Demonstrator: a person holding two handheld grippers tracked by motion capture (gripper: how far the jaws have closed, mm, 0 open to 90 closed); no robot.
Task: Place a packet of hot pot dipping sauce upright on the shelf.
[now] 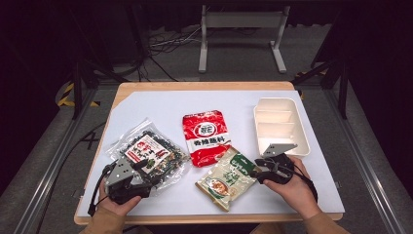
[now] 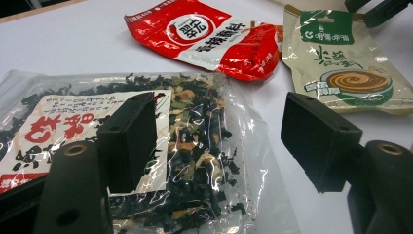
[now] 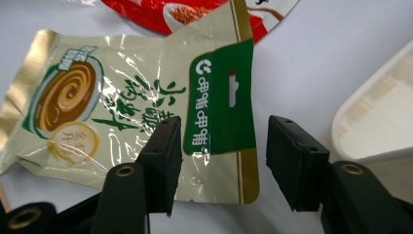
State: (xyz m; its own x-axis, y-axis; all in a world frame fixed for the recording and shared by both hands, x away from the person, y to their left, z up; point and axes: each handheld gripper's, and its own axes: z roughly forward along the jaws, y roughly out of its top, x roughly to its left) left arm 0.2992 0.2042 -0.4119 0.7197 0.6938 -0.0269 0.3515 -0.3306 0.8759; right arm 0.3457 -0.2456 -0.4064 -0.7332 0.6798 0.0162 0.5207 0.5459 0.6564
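In the high view's lower right, the right tongs (image 1: 257,169) stand released astride the green-topped edge of the beige sauce packet (image 1: 227,177), pads not touching. At lower left, the left tongs (image 1: 152,171) hang released over the clear seaweed bag (image 1: 148,152) on the white surface (image 1: 160,105).

The bench (image 1: 146,90) has a light wooden top, mostly covered with a white sheet (image 1: 160,105). Around it the floor (image 1: 39,161) is grey carpet. Behind the bench stands a white metal frame (image 1: 241,22), and black cables (image 1: 160,46) lie beside it. The back of the room is dark.
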